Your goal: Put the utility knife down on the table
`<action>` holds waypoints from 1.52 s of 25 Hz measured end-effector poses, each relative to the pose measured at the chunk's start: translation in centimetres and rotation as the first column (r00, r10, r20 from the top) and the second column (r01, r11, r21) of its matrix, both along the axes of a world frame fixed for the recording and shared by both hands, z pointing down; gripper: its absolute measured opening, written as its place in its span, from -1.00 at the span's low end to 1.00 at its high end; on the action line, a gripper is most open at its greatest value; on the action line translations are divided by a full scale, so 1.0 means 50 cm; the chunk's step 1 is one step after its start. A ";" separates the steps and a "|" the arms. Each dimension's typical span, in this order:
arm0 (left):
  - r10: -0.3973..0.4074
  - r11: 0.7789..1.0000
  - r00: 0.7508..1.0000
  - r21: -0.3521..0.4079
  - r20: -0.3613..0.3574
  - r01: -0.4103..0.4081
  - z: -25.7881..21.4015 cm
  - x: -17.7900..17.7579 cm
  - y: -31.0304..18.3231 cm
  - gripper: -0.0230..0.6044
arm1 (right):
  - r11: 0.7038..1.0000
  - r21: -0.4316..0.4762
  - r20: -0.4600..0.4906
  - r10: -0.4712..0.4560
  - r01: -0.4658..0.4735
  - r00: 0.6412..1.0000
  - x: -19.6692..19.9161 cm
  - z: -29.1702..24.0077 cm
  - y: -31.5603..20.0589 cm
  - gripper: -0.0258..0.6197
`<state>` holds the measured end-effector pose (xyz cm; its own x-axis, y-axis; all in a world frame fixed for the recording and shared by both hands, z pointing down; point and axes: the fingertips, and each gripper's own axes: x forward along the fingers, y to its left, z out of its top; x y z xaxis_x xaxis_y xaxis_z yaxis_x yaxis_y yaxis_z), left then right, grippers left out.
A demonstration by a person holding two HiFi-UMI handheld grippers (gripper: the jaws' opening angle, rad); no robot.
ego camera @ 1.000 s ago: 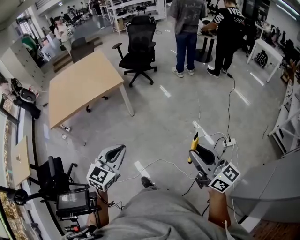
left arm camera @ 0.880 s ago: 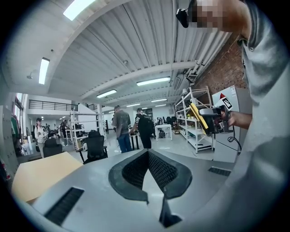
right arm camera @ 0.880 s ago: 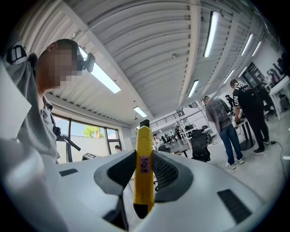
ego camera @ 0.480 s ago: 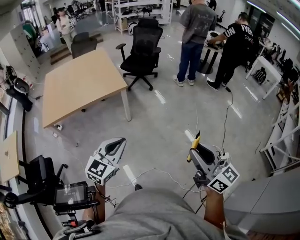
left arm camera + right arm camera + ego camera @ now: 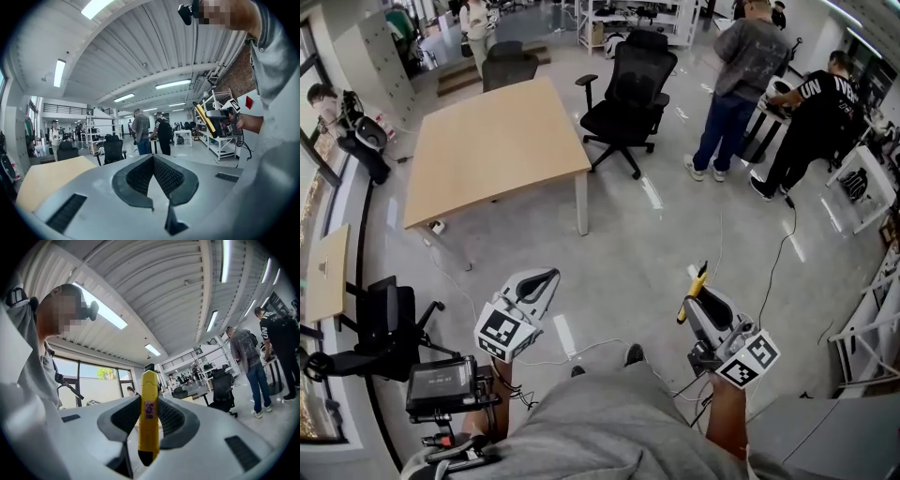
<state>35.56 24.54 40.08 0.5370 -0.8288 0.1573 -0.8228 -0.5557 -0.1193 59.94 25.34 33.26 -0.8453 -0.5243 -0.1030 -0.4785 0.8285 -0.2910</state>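
Observation:
A yellow utility knife (image 5: 692,292) (image 5: 148,416) stands upright between the jaws of my right gripper (image 5: 698,298) (image 5: 149,420), which is shut on it above the grey floor. The knife also shows at the right of the left gripper view (image 5: 206,117). My left gripper (image 5: 536,284) (image 5: 152,176) is shut with nothing in it, held at the left over the floor. The light wooden table (image 5: 492,150) stands ahead and to the left, well away from both grippers; its top (image 5: 44,177) shows at the left in the left gripper view.
A black office chair (image 5: 630,96) stands at the table's far right corner. Two people (image 5: 739,84) stand at a small round table at the upper right. Cables (image 5: 600,347) trail over the floor. A black stand with a screen (image 5: 441,384) sits at my left.
The head view has turned, so the table and chair now lie further right and closer. Both grippers hold nearly the same place in view, the knife still gripped.

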 end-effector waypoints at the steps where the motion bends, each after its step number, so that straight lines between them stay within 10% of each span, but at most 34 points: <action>1: -0.016 1.000 1.000 0.001 0.005 0.016 -0.005 -0.002 -0.013 -0.91 | 1.000 -0.004 0.002 -0.016 0.016 1.000 -0.002 0.001 -0.020 -0.56; 21: -0.236 0.972 0.971 0.019 0.043 0.235 -0.072 0.101 -0.241 -0.91 | 0.966 0.046 0.031 -0.255 0.253 0.966 0.082 -0.046 -0.364 -0.56; 38: -0.255 0.966 0.966 0.050 0.033 0.253 -0.049 -0.229 -0.351 -0.92 | 0.949 0.018 -0.012 -0.314 0.314 0.949 -0.291 -0.024 -0.469 -0.56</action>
<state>24.10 7.00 37.62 0.3021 -0.9439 0.1336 -0.9304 -0.3224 -0.1741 45.41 1.90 32.05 -0.9678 -0.2299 -0.1022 -0.1953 0.9427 -0.2704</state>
